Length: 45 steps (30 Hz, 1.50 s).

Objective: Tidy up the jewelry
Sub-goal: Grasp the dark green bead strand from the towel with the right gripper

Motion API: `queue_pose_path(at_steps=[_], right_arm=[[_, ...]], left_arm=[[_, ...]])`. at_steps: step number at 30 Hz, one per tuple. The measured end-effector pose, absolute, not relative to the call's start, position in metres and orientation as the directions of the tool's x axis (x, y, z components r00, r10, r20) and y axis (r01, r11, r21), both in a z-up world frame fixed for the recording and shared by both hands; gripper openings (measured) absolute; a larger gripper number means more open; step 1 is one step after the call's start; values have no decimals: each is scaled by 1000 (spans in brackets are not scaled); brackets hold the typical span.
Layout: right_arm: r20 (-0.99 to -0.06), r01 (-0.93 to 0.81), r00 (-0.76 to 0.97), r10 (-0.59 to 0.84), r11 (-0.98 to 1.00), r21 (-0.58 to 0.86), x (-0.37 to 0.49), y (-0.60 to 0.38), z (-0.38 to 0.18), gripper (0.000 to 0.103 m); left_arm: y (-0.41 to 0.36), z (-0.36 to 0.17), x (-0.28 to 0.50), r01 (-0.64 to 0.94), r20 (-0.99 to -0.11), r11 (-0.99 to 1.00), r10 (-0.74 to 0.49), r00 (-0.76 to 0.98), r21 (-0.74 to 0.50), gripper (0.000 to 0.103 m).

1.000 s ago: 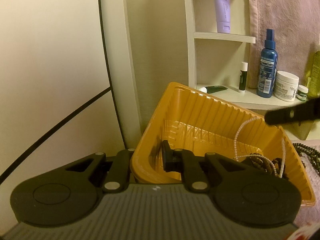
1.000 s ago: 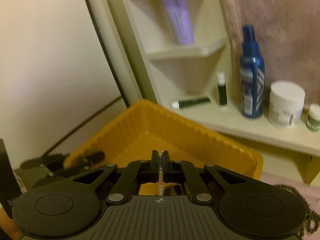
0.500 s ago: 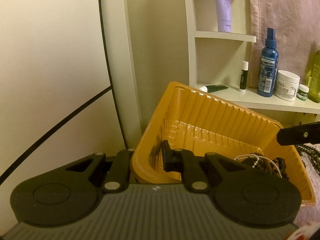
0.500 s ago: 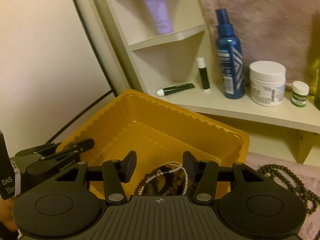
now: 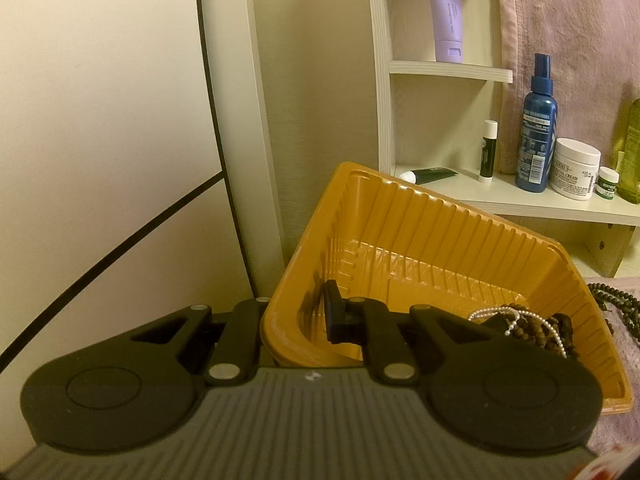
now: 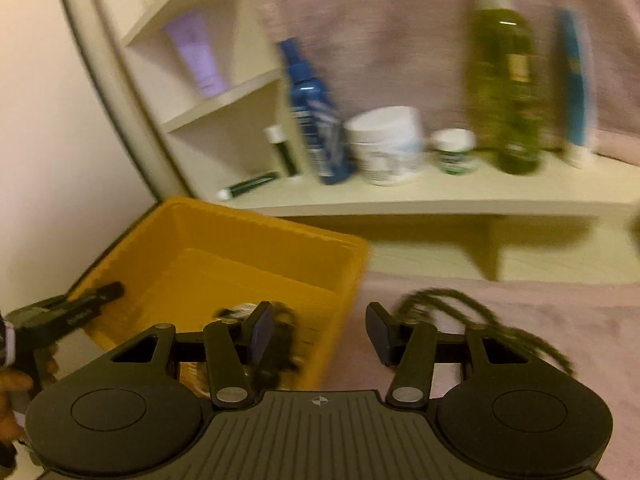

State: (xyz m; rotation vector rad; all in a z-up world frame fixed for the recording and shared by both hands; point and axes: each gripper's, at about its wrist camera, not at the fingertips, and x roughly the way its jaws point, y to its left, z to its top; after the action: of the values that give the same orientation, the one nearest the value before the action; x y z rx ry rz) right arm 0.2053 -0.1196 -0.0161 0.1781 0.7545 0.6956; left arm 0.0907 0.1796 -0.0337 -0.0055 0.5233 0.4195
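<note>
Left wrist view shows the left gripper (image 5: 298,320) pinching the near wall of the ribbed yellow plastic tray (image 5: 420,236). One finger (image 5: 334,316) sits inside the tray; the other finger is hidden behind the wall, so the wall is squeezed between them. The tray looks tipped up on the gripped side. In its right near corner lie a white pearl string (image 5: 516,318) and dark brown beads (image 5: 560,330), tangled together and partly hidden by the gripper's black body. More dark round beads (image 5: 616,302) lie outside the tray on the pink cloth (image 5: 620,364), cut off at the right edge. Behind the tray stands a cream wooden shelf (image 5: 520,202) with a blue spray bottle (image 5: 538,136) and a white jar (image 5: 576,168). The tray's middle is bare.

Right wrist view is blurred. The right gripper (image 6: 320,336) has its fingers apart with nothing between them. It hangs over the tray's right rim (image 6: 352,280). One finger is over the tray, the other over the pink cloth. A dark bead necklace (image 6: 480,312) lies on the cloth just beside the tray; its shape is smeared. Inside the tray something dark and pale is too blurry to tell. At the far left, the left gripper and part of a hand (image 6: 16,396) are cut off.
</note>
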Motion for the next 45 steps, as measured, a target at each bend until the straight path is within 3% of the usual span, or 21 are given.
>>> queue_pose_path(at_steps=[3,8,13,23,26,34,45], right_arm=[[-594,-480,547,590,802,355,204,-143,-25,52],[-637,-405,575,514,855,325,213,-180,-47,66],[-679,-358,596,429,899,253,229,-205,-66,70],[-667,-345,578,470,881,322,250,-217,-91,76],[-662,-372,582,472,879,299,251,-202,-94,82],[-656,-433,550,517,848,306,246,-162,-91,82],[-679,-397,633,372,909,128,242,-113,-91,83]], left_arm=[[180,-34,91,-392,-487,914,389,782,101,12],[180,-35,92,-392,-488,914,389,781,102,12],[180,-35,92,-391,-488,915,389,781,103,12],[180,-35,93,-392,-492,913,393,777,110,13],[180,-35,93,-393,-494,913,394,775,111,13],[181,-35,93,-392,-495,913,394,775,113,13],[181,-35,93,-392,-494,913,394,775,114,13]])
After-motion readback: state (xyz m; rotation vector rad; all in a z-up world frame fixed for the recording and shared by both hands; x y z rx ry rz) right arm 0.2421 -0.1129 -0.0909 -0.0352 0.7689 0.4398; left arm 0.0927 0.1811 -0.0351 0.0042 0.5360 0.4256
